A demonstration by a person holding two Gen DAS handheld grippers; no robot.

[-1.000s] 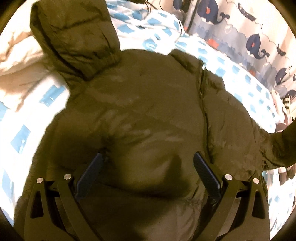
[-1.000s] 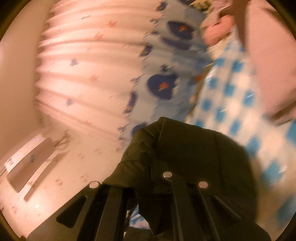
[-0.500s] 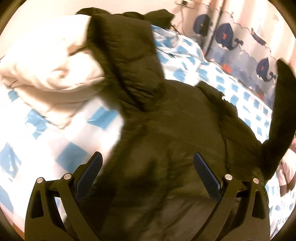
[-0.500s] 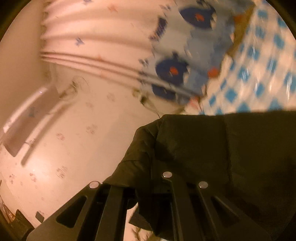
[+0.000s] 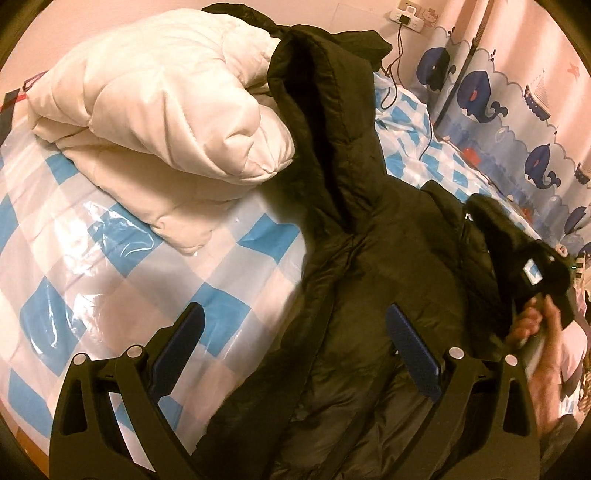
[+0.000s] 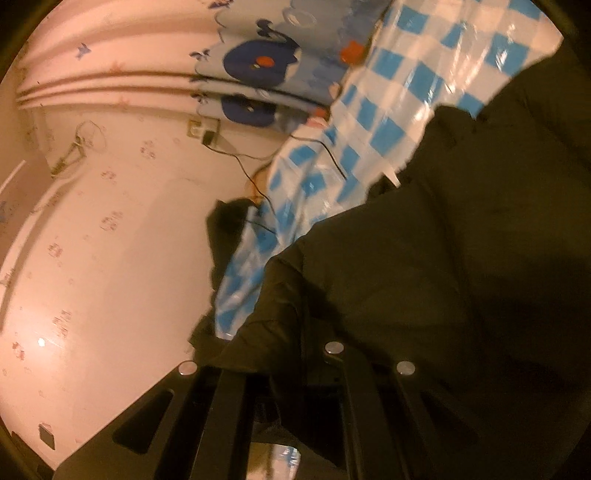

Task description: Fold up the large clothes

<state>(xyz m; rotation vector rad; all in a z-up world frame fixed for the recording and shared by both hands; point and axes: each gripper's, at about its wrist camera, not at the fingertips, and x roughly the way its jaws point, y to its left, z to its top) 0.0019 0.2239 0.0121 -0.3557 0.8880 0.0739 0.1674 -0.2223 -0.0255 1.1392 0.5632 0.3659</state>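
Note:
A dark olive hooded puffer jacket (image 5: 369,280) lies back up on the bed, its hood (image 5: 325,110) reaching toward the wall. My left gripper (image 5: 295,332) hovers open over the jacket's left edge, with nothing between its blue pads (image 5: 413,354). At the right of the left wrist view a hand (image 5: 535,332) holds my right gripper (image 5: 517,258), which carries the jacket's sleeve (image 5: 487,221) above the right shoulder. In the right wrist view my right gripper (image 6: 306,332) is shut on the sleeve fabric (image 6: 406,258), which drapes over and hides its fingertips.
A folded white puffer jacket (image 5: 166,99) lies beside the hood at the upper left. The bed wears a blue-and-white checked plastic sheet (image 5: 110,266). A wall socket (image 5: 406,16) with a cable hangs behind. A whale-print curtain (image 5: 517,122) runs along the bed's right side.
My left gripper has moved toward the jacket's left edge and hood, still open. My right gripper has swung the sleeve down and inward over the jacket, still shut on it.

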